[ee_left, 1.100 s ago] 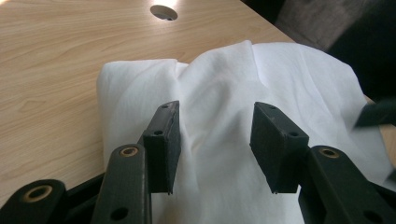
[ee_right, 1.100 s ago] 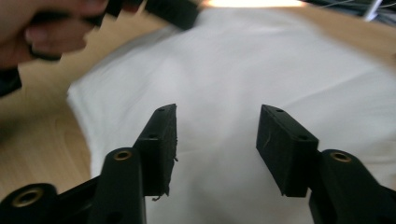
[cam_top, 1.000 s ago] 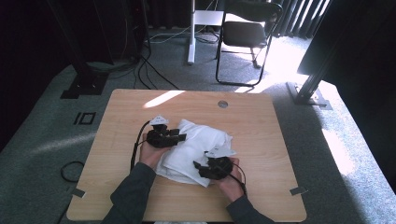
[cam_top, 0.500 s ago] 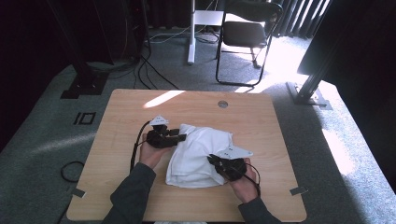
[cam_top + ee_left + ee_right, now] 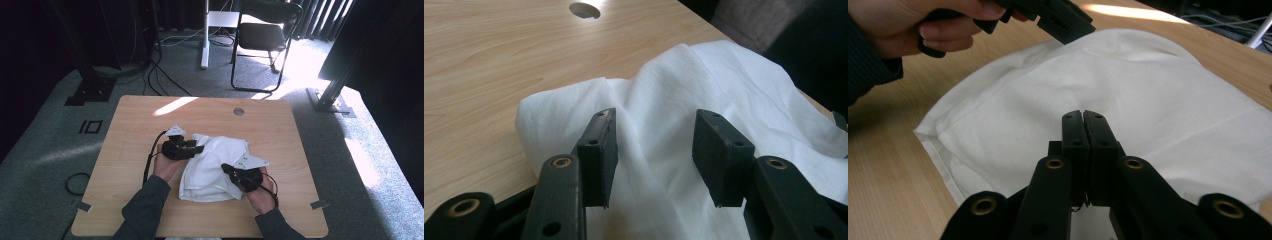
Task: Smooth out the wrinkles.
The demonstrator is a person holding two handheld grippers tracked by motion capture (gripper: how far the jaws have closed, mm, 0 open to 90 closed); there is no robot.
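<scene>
A white cloth (image 5: 212, 167) lies folded in a soft heap at the middle of the wooden table (image 5: 145, 125). My left gripper (image 5: 201, 148) rests at the cloth's left far edge. In the left gripper view its jaws stand apart (image 5: 656, 155) over the rumpled cloth (image 5: 724, 75), and the pads (image 5: 599, 150) press on nothing. My right gripper (image 5: 226, 168) sits on the cloth's near right part. Its jaws have just been closing and now meet (image 5: 1083, 117), with nothing visible between them; the cloth (image 5: 1128, 75) lies beyond the tips. The left gripper (image 5: 1068, 22) and its hand show across the cloth.
A round cable hole (image 5: 238, 111) sits near the table's far edge. Behind the table stand a black folding chair (image 5: 265, 35), a white post (image 5: 205, 35) and floor cables (image 5: 165, 50). A dark stand foot (image 5: 330, 97) is at the far right.
The right gripper moved right and slightly up and its jaws closed. The cloth's right side was drawn in, so the heap is narrower and more folded. The left gripper stayed put.
</scene>
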